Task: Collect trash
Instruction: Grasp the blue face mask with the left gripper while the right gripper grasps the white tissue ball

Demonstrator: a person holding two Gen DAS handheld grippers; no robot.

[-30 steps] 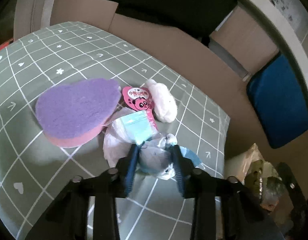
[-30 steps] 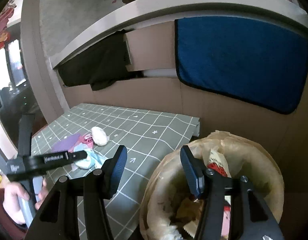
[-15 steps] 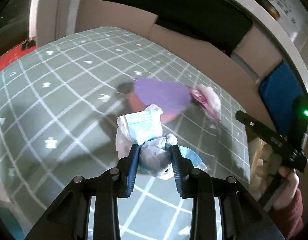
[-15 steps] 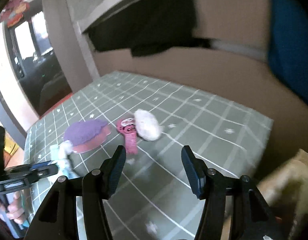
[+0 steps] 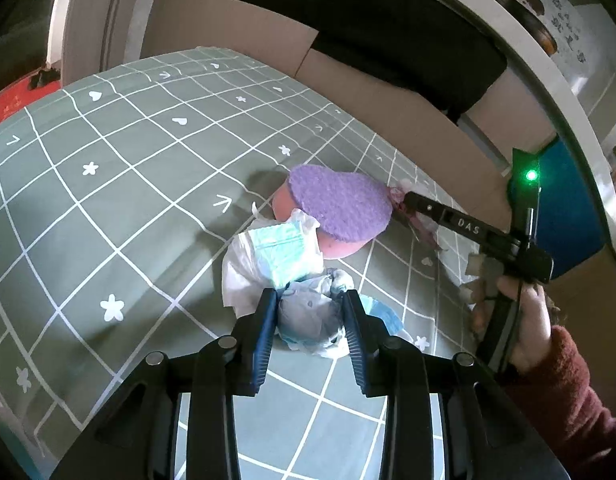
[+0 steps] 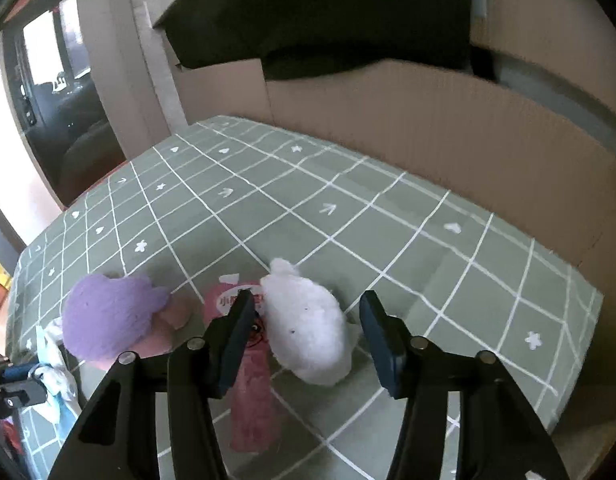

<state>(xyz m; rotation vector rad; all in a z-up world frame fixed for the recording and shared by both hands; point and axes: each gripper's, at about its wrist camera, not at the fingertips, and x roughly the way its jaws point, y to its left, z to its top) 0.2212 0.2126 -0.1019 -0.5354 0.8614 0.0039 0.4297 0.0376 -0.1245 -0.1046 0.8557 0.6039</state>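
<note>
L gripper (image 5: 309,309) is clamped on a crumpled wrapper wad (image 5: 308,314), lifted just off the green mat (image 5: 107,208), prob. for binning. R gripper (image 6: 305,322), jaws wide, straddles the white tissue ball (image 6: 308,332) on the mat beside the pink wrapper (image 6: 249,392), lined up w/ it for the next grab.

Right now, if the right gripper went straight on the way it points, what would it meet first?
Most likely the white crumpled tissue wad: it sits between the open fingers of the right gripper, directly ahead. The pink wrapper lies under the left finger; exact depth is unclear.
</note>
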